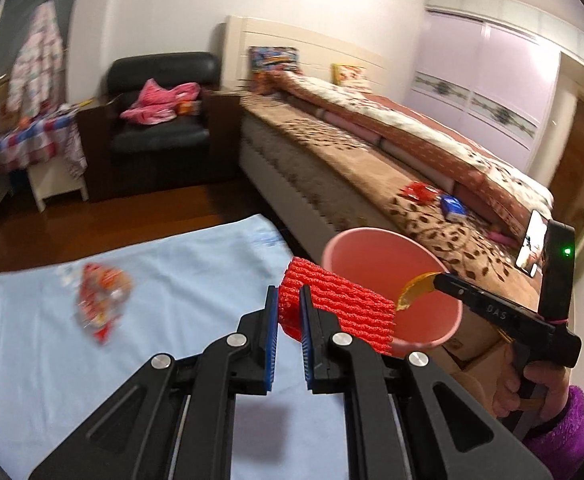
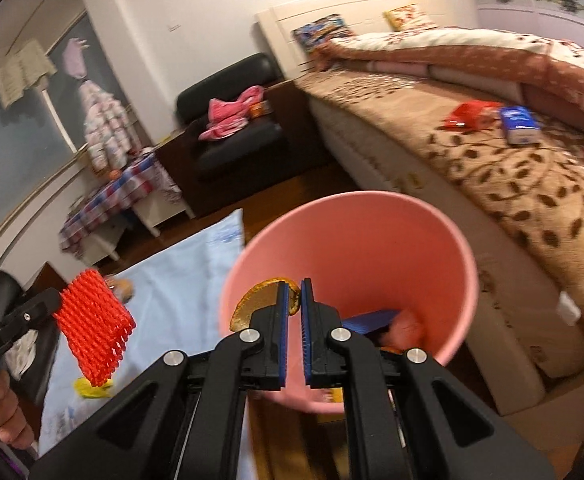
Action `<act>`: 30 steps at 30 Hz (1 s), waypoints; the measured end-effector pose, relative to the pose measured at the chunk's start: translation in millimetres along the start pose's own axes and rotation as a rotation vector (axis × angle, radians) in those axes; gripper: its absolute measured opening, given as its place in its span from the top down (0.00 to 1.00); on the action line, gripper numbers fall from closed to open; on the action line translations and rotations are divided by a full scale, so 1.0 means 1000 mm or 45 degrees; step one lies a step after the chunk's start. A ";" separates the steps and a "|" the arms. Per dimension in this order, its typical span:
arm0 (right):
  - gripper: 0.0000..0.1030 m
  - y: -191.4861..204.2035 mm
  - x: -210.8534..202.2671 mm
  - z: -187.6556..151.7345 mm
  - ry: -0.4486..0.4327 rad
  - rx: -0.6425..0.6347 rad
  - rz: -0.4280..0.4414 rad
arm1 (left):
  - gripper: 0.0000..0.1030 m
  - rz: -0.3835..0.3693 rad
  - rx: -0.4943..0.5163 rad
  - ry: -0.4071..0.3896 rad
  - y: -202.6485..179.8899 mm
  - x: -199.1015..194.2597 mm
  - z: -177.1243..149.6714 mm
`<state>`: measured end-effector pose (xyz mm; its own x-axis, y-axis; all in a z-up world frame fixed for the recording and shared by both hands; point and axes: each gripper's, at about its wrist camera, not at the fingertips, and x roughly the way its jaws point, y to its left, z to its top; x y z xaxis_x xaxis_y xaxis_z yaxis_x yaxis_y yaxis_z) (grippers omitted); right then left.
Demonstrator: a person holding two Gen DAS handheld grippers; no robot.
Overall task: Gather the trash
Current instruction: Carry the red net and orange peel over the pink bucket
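My left gripper (image 1: 290, 304) is shut on a red foam net sleeve (image 1: 339, 308), held in the air beside the pink bin (image 1: 423, 264); the sleeve also shows in the right wrist view (image 2: 96, 328). My right gripper (image 2: 295, 296) is shut on an orange peel (image 2: 252, 300) and holds it over the mouth of the pink bin (image 2: 371, 240), which holds some trash. A red and clear snack wrapper (image 1: 100, 300) lies on the light blue cloth (image 1: 172, 280). A yellow scrap (image 2: 92, 390) lies on the cloth under the sleeve.
A bed with a brown leaf-pattern cover (image 1: 371, 168) runs along the right, with a red wrapper (image 1: 419, 191) and a blue packet (image 1: 453, 207) on it. A black armchair (image 1: 160, 120) with pink clothes stands at the back. A checked-cloth table (image 1: 20, 144) is at the left.
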<state>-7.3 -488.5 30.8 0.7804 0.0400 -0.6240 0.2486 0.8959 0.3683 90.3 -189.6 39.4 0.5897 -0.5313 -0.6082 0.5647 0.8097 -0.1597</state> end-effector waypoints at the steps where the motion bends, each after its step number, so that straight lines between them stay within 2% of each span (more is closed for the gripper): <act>1: 0.94 -0.005 0.000 0.000 -0.001 0.007 -0.017 | 0.91 -0.007 0.018 0.002 -0.008 0.007 0.003; 11: 0.94 -0.040 0.002 -0.003 0.000 0.026 -0.092 | 0.91 -0.044 0.120 0.081 -0.064 0.066 0.009; 30: 0.94 -0.061 0.008 -0.006 0.026 0.077 -0.121 | 0.90 -0.017 0.151 0.179 -0.085 0.115 0.000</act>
<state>-19.9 -539.9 -0.9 0.7401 -0.0341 -0.6716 0.3554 0.8677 0.3475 109.9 -319.5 -16.6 0.4996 -0.4950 -0.7109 0.6412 0.7631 -0.0808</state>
